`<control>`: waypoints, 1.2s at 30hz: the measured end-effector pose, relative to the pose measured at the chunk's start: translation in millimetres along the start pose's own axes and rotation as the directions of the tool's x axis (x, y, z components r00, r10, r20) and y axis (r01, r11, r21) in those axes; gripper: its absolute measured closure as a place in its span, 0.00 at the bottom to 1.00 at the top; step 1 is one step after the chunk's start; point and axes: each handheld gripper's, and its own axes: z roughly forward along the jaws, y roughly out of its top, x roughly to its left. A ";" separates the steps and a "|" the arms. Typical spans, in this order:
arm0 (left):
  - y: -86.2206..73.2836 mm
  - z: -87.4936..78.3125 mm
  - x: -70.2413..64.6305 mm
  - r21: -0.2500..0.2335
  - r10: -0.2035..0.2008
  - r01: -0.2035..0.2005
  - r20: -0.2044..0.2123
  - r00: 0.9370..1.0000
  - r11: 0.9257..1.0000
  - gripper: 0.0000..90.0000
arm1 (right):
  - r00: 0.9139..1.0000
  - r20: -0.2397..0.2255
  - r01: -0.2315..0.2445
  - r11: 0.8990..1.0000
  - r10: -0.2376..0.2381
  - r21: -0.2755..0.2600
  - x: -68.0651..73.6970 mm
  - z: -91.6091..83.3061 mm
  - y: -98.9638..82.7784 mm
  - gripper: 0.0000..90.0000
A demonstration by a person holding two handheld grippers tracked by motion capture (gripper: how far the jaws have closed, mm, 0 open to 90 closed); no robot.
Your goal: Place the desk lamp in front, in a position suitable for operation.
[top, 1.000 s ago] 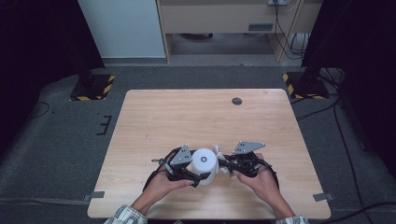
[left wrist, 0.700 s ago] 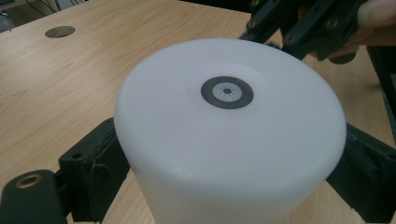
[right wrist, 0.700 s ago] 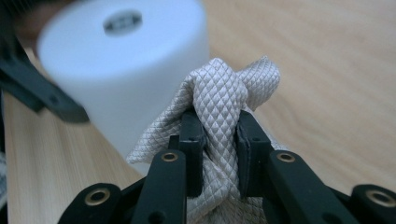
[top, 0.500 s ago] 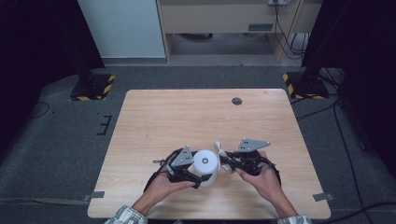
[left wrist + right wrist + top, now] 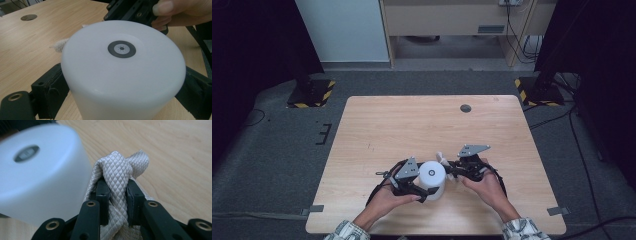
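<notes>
A white cylinder [image 5: 432, 177] with a small grey ring mark on its top stands near the table's front edge. My left gripper [image 5: 416, 181] is shut on it; in the left gripper view its black jaws press both sides of the cylinder [image 5: 122, 72]. My right gripper [image 5: 453, 170] sits just right of the cylinder, shut on a cream quilted cloth [image 5: 442, 159]. The right gripper view shows the bunched cloth [image 5: 117, 170] pinched between the pads [image 5: 103, 195], with the cylinder [image 5: 40, 175] close on the left. A corner of the cloth [image 5: 58, 46] peeks out behind the cylinder.
A small dark round grommet [image 5: 466, 108] is set in the wooden table [image 5: 377, 130] near its far edge. Two black-and-yellow striped stand bases [image 5: 312, 92] rest on the floor beyond the far corners. Cables trail on the floor at the right.
My right gripper with the cloth has shifted slightly left, toward the cylinder. The left gripper and the cylinder have stayed put.
</notes>
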 end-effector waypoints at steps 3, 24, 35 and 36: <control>0.0 0.1 0.0 0.001 -0.001 0.001 0.000 1.000 1.000 0.08 | 1.000 0.000 0.003 1.000 -0.003 0.026 -1.4 4.1 -2.7 0.84; -0.4 1.1 0.2 0.007 -0.006 0.006 0.002 1.000 1.000 0.08 | 0.999 -0.001 0.036 0.997 -0.036 0.064 -3.2 18.5 12.3 0.84; -0.8 1.7 0.2 0.009 -0.007 0.007 0.004 1.000 1.000 0.08 | 0.998 -0.010 0.060 0.997 -0.059 0.051 -2.6 12.3 24.9 0.84; -0.8 1.8 0.1 0.009 -0.007 0.007 0.003 1.000 1.000 0.08 | 0.998 -0.014 0.063 0.997 -0.062 0.042 -2.4 11.3 28.9 0.84</control>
